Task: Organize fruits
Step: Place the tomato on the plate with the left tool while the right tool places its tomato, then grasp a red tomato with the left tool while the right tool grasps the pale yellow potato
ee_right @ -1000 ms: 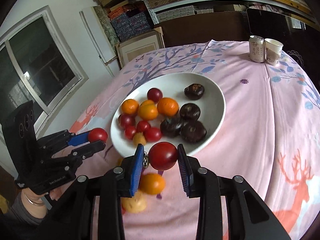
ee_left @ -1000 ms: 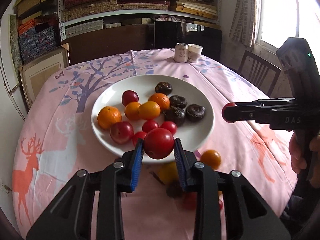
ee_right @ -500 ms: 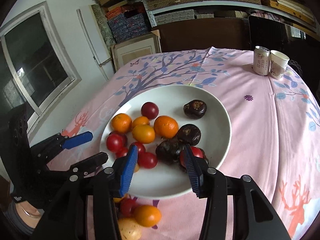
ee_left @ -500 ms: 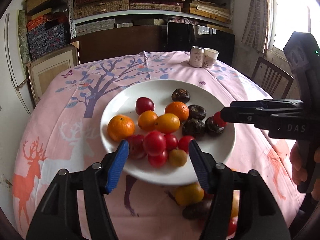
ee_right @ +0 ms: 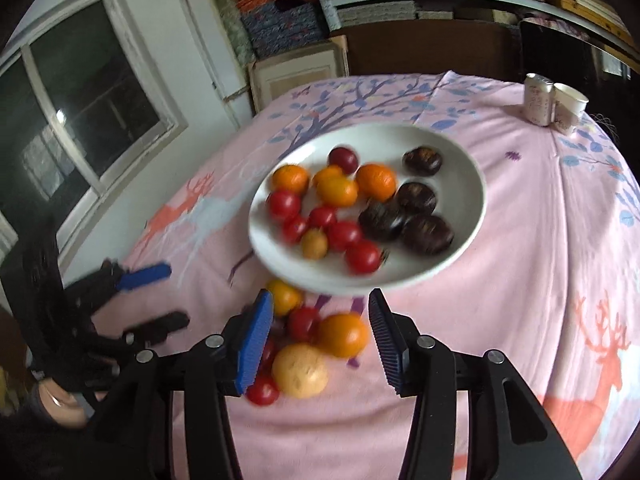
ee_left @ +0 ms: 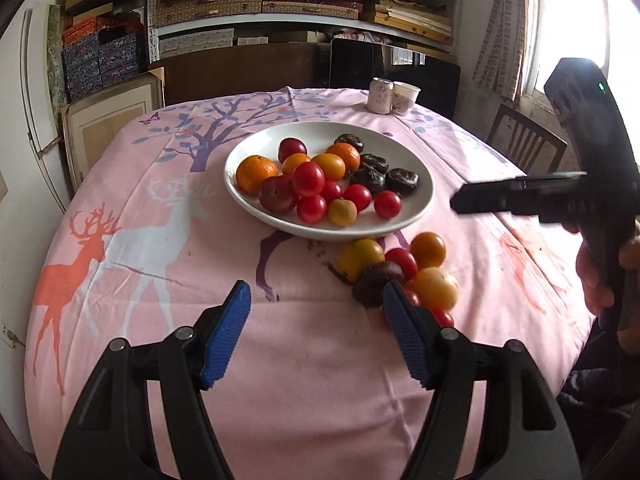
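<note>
Both red tomatoes that were pinched a moment ago now sit in the white plate [ee_left: 416, 212], and the left gripper [ee_left: 316, 320] and right gripper [ee_right: 320, 332] have just been opening, jaws apart with nothing pressed between them, pulled back over the pink tablecloth [ee_left: 168, 264]. Most of the round, shiny fruit is on the smooth plate already. A small pile of loose fruit [ee_right: 320, 336] waits on the soft cloth just beside its near rim: smooth orange and red balls, one dark wrinkly one.

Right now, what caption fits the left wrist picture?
Open left gripper hovers beside loose fruit, near the white plate.
</note>
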Action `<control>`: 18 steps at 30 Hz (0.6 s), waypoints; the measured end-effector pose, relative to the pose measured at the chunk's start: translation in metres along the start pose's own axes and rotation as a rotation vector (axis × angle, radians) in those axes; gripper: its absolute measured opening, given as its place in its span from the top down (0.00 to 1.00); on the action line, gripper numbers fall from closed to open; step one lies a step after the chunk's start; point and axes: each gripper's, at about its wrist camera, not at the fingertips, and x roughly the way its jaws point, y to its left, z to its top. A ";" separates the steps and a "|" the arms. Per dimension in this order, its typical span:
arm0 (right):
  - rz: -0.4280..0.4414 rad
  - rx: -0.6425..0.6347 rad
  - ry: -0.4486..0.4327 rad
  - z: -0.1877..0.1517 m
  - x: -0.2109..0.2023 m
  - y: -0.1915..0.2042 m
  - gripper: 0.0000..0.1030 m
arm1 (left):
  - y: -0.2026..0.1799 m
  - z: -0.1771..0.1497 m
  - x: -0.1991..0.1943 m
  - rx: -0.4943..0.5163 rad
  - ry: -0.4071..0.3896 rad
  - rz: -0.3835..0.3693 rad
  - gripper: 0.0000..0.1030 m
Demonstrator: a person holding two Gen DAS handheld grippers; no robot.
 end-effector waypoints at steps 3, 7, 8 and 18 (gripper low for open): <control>0.007 -0.040 0.066 -0.035 0.015 0.019 0.52 | -0.004 -0.010 -0.005 0.010 0.022 -0.009 0.35; -0.008 0.004 0.051 -0.047 0.020 0.015 0.52 | -0.010 -0.020 -0.008 0.024 0.038 -0.014 0.35; -0.006 0.026 0.045 -0.046 0.020 0.011 0.52 | -0.013 -0.023 -0.008 0.029 0.045 -0.022 0.35; 0.052 0.129 0.074 -0.035 0.045 -0.002 0.60 | -0.050 -0.043 -0.004 0.096 0.083 -0.086 0.35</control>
